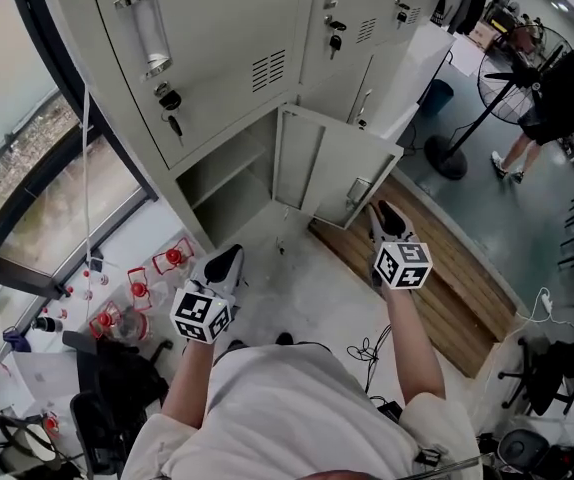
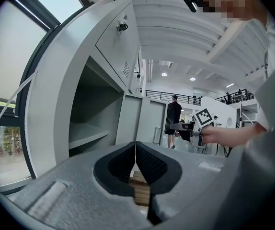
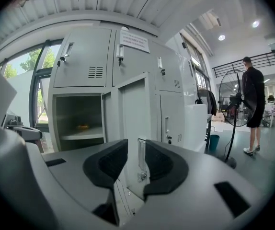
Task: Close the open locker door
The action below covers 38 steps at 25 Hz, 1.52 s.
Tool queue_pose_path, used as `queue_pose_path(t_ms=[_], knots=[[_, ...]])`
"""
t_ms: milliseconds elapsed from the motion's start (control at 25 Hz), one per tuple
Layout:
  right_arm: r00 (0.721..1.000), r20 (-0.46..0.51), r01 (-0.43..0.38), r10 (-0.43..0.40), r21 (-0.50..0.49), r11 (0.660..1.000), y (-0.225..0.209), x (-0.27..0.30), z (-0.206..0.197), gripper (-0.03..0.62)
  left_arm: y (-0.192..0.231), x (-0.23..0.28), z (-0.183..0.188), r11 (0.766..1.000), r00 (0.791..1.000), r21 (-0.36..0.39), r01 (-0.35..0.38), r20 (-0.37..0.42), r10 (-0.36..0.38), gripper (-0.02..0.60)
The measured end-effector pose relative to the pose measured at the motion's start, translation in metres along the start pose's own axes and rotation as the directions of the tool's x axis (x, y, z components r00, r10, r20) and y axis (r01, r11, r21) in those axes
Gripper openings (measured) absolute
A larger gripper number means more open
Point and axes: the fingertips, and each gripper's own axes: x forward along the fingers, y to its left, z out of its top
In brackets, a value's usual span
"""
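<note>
Head view: your right gripper (image 1: 385,210), jaws spread, sits just beside the open locker door (image 1: 333,166); your left gripper (image 1: 227,260), jaws pressed together, hangs left of it.

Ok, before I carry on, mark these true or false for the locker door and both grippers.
1. The lower locker door stands open. True.
2. The left gripper has its jaws wide apart. False: they are together, with nothing held.
3. The right gripper has its jaws apart, and the door's handle shows in the gap. True.
4. The upper left locker door is open too. False: it is shut, with keys hanging from its lock.
</note>
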Motion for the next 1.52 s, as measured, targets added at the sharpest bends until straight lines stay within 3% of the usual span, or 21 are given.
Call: queue_pose_path(t_ms=[560, 920, 1520], knots=[[0.999, 0.019, -0.037, 0.036, 0.012, 0.999, -0.032, 0.048, 0.012, 0.104, 0.019, 0.012, 0.000, 0.997, 0.997, -0.013, -0.077, -0.011, 0.077, 0.015], [0.998, 0.026, -0.063, 0.063, -0.004, 0.998, -0.026, 0.055, 0.013, 0.104, 0.029, 0.006, -0.002, 0.995, 0.995, -0.017, -0.097, -0.012, 0.097, 0.015], [0.999, 0.004, -0.040, 0.040, 0.016, 0.999, 0.006, 0.025, 0.005, 0.104, 0.040, -0.026, -0.006, 0.997, 0.997, -0.020, -0.074, -0.021, 0.074, 0.015]])
